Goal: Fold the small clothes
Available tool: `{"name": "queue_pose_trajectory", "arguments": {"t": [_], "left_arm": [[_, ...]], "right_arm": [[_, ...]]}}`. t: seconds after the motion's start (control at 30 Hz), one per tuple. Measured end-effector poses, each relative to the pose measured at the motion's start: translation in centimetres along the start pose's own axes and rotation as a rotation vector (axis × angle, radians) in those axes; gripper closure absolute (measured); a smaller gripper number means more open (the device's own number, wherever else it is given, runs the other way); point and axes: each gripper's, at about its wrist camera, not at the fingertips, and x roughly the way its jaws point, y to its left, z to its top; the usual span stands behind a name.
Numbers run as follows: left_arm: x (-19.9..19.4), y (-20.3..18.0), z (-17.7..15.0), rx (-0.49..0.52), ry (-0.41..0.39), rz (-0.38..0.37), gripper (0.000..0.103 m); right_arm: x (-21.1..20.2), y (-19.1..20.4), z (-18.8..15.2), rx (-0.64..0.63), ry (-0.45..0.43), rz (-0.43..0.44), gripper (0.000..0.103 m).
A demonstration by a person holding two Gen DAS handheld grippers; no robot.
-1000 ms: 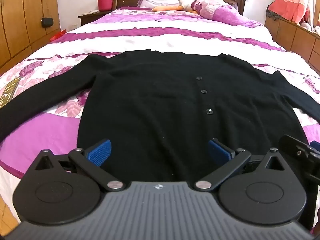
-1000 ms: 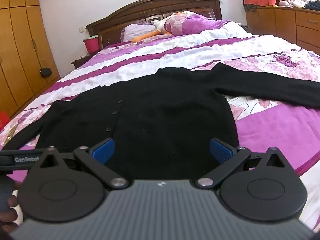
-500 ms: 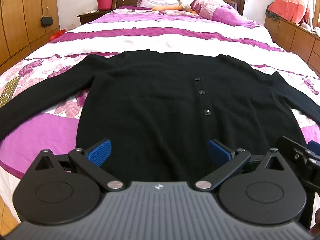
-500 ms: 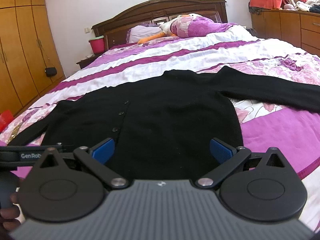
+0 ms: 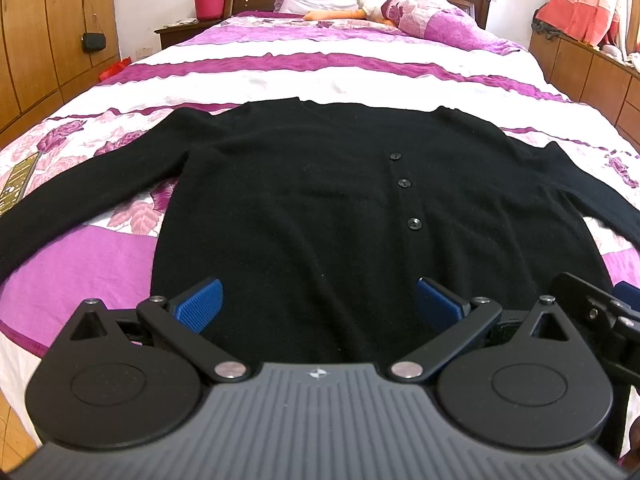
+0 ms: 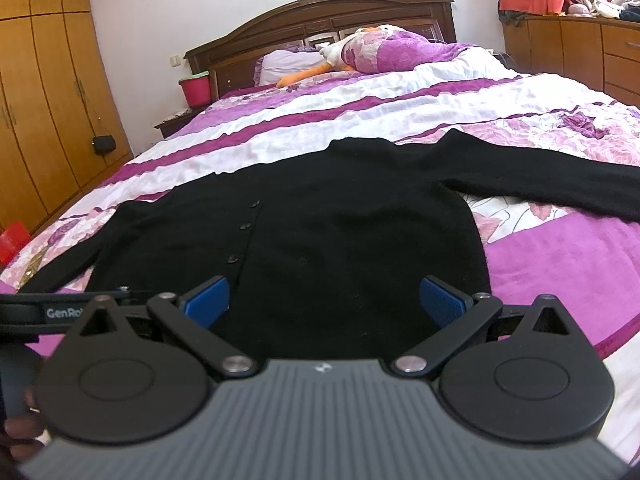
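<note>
A black buttoned cardigan [image 5: 304,208] lies flat on the bed with both sleeves spread out to the sides; it also shows in the right wrist view [image 6: 340,232]. Three buttons [image 5: 403,182] run down its front. My left gripper [image 5: 318,304] is open and empty, just above the cardigan's hem toward its left side. My right gripper [image 6: 326,300] is open and empty above the hem toward its right side. Part of the right gripper [image 5: 600,320] shows at the left view's right edge, and part of the left gripper [image 6: 60,312] at the right view's left edge.
The bed [image 5: 320,64] has a purple, white and floral cover, with pillows and a stuffed toy [image 6: 360,52] by the wooden headboard. A pink bucket [image 5: 208,2] stands on the nightstand. Wardrobes are on the left, drawers [image 6: 580,52] on the right. A small patterned strip [image 5: 16,184] lies left.
Both grippers have lifted or tilted up slightly, so the cardigan sits a little lower in each view. Jaws stay open. The cardigan has not moved.
</note>
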Motion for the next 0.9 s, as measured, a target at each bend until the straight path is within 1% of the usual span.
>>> {"name": "queue_pose_trajectory", "arguments": {"t": [0.9], "left_arm": [[0.00,-0.07,-0.17,0.005,0.002,0.000,0.000]], "right_arm": [[-0.16,0.03,-0.11,0.005,0.001,0.007,0.000]]}}
